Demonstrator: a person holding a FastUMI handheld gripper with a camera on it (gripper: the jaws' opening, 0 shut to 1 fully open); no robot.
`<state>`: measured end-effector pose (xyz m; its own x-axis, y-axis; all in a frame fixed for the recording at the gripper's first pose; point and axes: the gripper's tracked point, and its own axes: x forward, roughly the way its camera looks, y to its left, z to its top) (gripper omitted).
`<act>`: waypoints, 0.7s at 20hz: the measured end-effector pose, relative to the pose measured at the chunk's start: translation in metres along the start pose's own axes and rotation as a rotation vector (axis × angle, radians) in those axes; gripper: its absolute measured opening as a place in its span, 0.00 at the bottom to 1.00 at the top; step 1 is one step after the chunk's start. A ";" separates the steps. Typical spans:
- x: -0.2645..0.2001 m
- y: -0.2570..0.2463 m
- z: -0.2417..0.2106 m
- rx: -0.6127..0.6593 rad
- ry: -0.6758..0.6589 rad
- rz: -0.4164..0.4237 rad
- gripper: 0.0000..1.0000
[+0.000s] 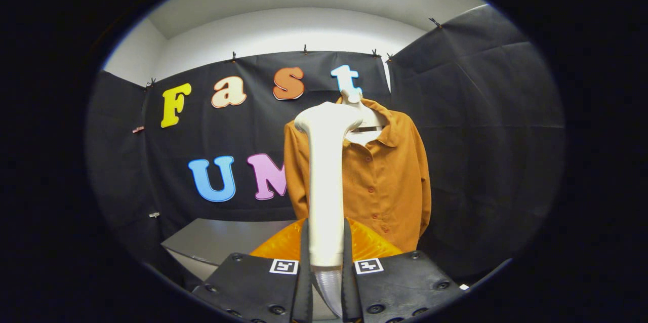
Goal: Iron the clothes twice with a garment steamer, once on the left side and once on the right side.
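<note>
The gripper [325, 282] was closed on the steamer [325, 181]: both fingers pressed the white handle from either side, low on its shaft, with the clear rounded base showing between them below the grip. The steamer stood nearly upright, its head at the top and turned toward the shirt [377, 181].

The main risk lay in that low grip. A tall handle held near its foot could pivot or slide between the fingers once the head dragged on cloth, and the stroke would wander. Beyond the steamer's left side, the shirt's sleeve hung loose, and a head coming in too fast could push the whole garment back on its hanger [363, 128] instead of gliding down it (a hanging shirt gives little resistance). To the right, the button row ran down the front; the head could catch on a button or on the collar edge. The orange ribbed shape [372, 244] just ahead of the fingers sat low, and I could not tell what it was.

As for pose, the gripper was level and pointed straight ahead, the steamer held well short of the shirt, roughly in line with its left half. Neither side looked ironed yet.
</note>
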<state>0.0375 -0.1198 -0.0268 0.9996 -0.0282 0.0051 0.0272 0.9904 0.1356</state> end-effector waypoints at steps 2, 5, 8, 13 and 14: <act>-0.001 0.021 0.004 0.005 -0.001 0.019 0.26; -0.003 0.053 0.005 0.011 0.019 0.047 0.26; -0.009 0.079 0.009 -0.022 0.009 0.056 0.26; -0.021 0.114 0.012 -0.010 0.000 0.095 0.26; -0.023 0.116 0.013 -0.008 -0.001 0.097 0.26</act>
<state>0.0172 -0.0062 0.0018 0.9975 0.0681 0.0189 -0.0700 0.9895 0.1268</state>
